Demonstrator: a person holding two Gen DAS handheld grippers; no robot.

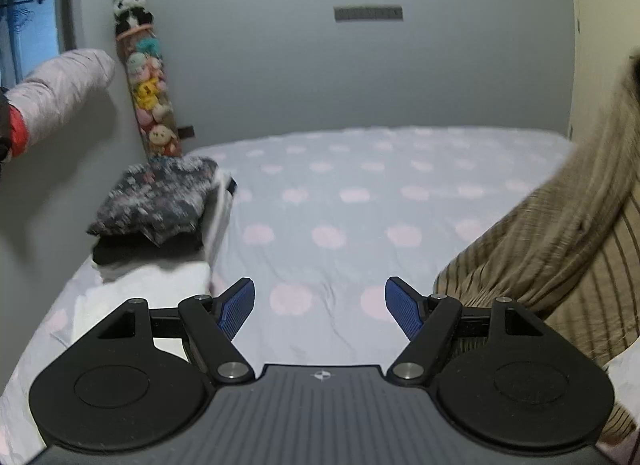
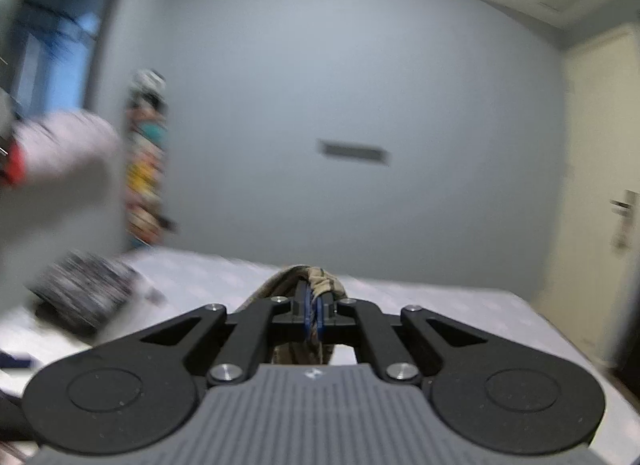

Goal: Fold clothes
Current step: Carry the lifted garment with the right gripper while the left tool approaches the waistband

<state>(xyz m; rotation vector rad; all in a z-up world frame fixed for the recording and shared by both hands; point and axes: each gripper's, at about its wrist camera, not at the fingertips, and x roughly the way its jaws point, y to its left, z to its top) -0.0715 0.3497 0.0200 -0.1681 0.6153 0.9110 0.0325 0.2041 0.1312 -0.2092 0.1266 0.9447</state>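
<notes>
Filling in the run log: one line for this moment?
left hand-held gripper: open, empty, over bed | right hand-held gripper: shut on striped garment, lifted | folded pile: far left

A polka-dot bed [image 1: 360, 201] and plush-toy tube [image 1: 150, 89] against grey wall [image 1: 320, 65].

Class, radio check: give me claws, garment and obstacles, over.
Left claw open, empty, over the dotted bed sheet. Right claw shut on the striped tan garment, lifted at the right. Folded pile sits far left, clear of both.
</notes>
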